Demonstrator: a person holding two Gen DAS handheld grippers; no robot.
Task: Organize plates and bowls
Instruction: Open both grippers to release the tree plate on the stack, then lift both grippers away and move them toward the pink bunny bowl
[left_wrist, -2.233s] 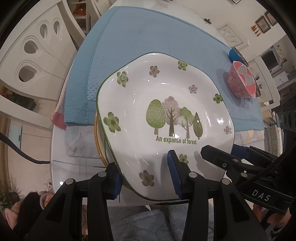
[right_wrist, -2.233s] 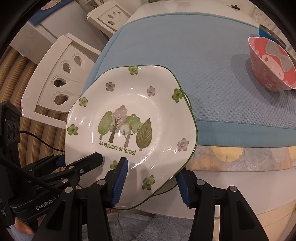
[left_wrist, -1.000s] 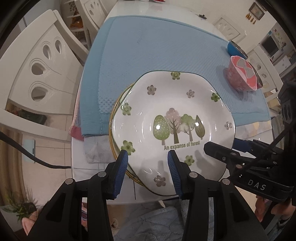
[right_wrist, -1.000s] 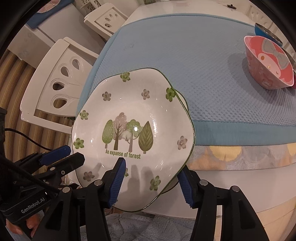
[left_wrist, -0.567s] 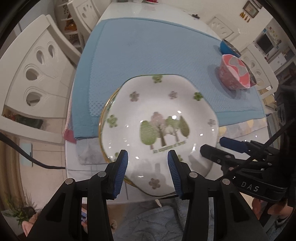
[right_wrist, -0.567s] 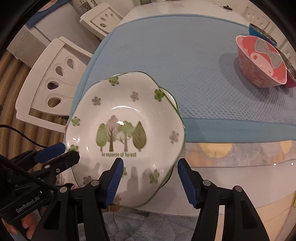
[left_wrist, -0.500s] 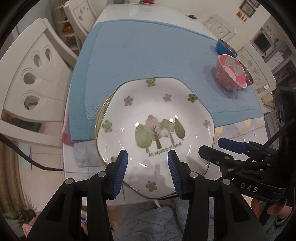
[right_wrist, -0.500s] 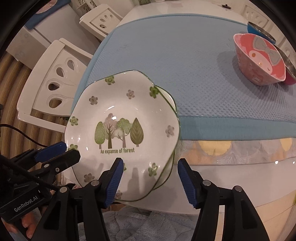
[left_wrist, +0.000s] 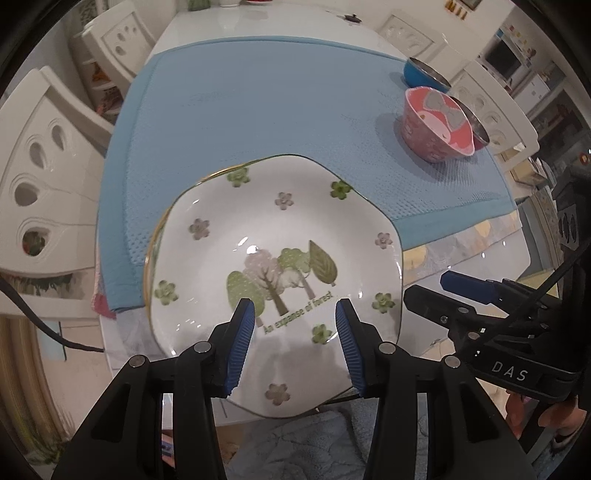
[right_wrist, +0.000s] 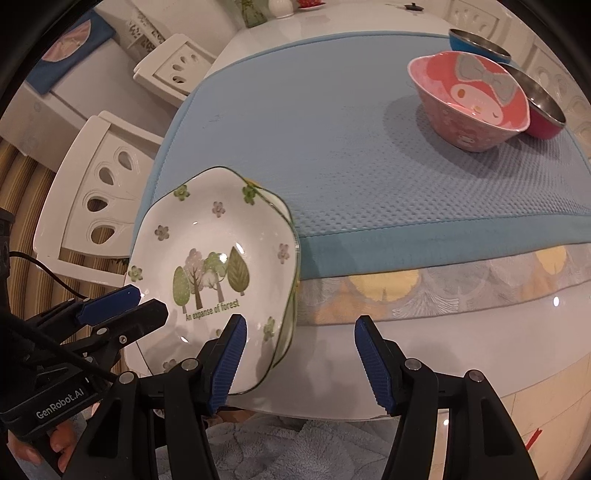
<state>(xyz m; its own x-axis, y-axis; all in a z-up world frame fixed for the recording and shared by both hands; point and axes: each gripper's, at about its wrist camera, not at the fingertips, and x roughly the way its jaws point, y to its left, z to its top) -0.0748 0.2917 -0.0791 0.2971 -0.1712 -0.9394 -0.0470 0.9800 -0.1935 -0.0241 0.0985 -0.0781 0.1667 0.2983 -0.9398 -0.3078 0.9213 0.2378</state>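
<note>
I see the forest plate (left_wrist: 280, 236) lying on another plate at the table's near left edge, partly on the blue mat (left_wrist: 280, 122). My left gripper (left_wrist: 295, 341) and right gripper (right_wrist: 297, 363) both hang apart above it, gripping nothing; the right's jaws have just been opening. 3 bowls sit far right.

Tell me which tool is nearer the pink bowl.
Right, as far as these views show. The right tool hangs over the table's near edge beside the forest plate; the left tool hangs above that plate, farther from the pink bowl.
</note>
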